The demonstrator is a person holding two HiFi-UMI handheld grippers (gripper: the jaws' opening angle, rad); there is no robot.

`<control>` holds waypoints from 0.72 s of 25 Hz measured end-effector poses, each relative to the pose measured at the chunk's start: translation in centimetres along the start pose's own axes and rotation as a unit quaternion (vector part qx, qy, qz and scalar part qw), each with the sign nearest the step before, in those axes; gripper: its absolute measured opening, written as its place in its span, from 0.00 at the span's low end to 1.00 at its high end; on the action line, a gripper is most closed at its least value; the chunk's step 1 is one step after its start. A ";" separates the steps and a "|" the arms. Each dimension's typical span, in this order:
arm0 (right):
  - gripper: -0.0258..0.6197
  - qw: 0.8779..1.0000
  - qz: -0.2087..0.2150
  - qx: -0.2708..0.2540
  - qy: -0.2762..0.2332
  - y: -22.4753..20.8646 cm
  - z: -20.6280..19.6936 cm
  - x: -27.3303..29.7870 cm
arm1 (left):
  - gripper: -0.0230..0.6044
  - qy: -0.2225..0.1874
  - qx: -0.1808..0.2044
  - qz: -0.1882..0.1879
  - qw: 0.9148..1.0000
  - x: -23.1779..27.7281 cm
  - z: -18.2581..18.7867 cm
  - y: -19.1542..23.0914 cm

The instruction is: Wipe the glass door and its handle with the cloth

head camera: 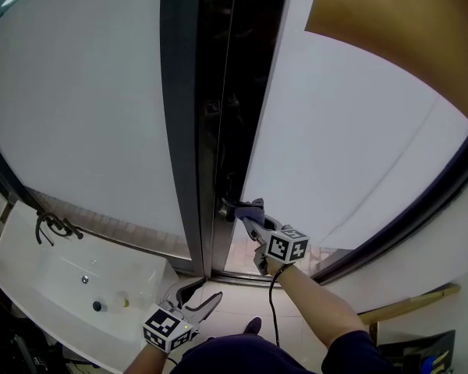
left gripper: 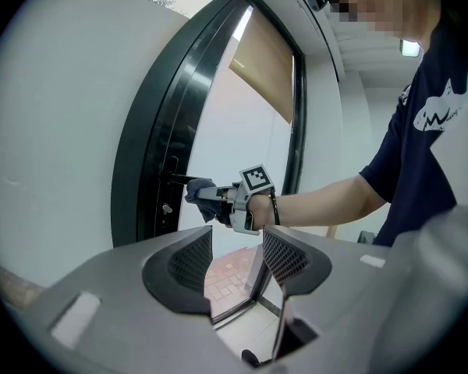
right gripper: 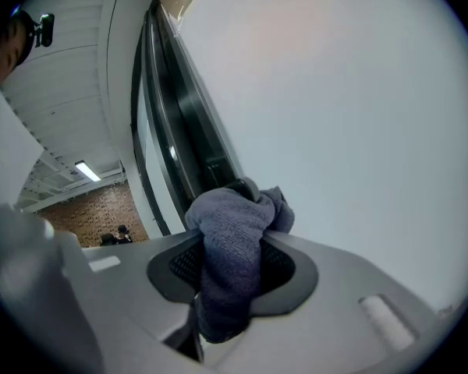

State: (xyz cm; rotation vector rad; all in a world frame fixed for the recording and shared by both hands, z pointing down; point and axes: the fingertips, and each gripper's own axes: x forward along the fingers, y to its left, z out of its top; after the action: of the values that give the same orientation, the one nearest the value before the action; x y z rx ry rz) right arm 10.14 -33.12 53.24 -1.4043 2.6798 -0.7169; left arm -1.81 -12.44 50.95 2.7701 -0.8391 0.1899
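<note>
The glass door (head camera: 351, 154) stands in a dark frame (head camera: 183, 131) with a black lever handle (head camera: 228, 206) on its edge. My right gripper (head camera: 246, 213) is shut on a grey-blue cloth (head camera: 254, 206), and the bunched cloth sits against the handle. In the right gripper view the cloth (right gripper: 230, 263) fills the gap between the jaws and hides most of the handle (right gripper: 238, 185) behind it. My left gripper (head camera: 203, 291) hangs low near the person's body, open and holding nothing. From there it looks toward the right gripper (left gripper: 210, 197) at the handle (left gripper: 178, 179).
A white basin (head camera: 31, 279) with a dark tap (head camera: 53, 226) sits at the lower left. A tan blind (head camera: 405, 22) covers the upper right of the glass. A wooden stick (head camera: 409, 305) lies at the lower right. Reddish paving (left gripper: 226, 275) shows beyond the door's foot.
</note>
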 end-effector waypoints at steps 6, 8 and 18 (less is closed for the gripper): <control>0.25 0.999 -0.023 -0.006 -0.022 -1.5 0.8 -2.2 | 0.35 0.001 0.002 -0.004 1.000 0.0 0.1 -0.1; 0.24 0.999 -0.027 -0.011 -0.025 -1.8 0.9 -2.8 | 0.35 0.000 0.004 -0.004 1.000 0.0 0.0 -0.1; 0.25 0.999 -0.020 -0.016 0.045 -0.6 -3.5 0.0 | 0.35 0.001 -0.007 0.005 1.000 -0.8 -0.4 -0.1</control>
State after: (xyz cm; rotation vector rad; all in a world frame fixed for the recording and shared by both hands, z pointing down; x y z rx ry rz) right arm 9.79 -32.08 56.62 -1.4704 2.7494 -0.7617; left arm -2.45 -11.88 51.17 2.7514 -0.8517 0.1881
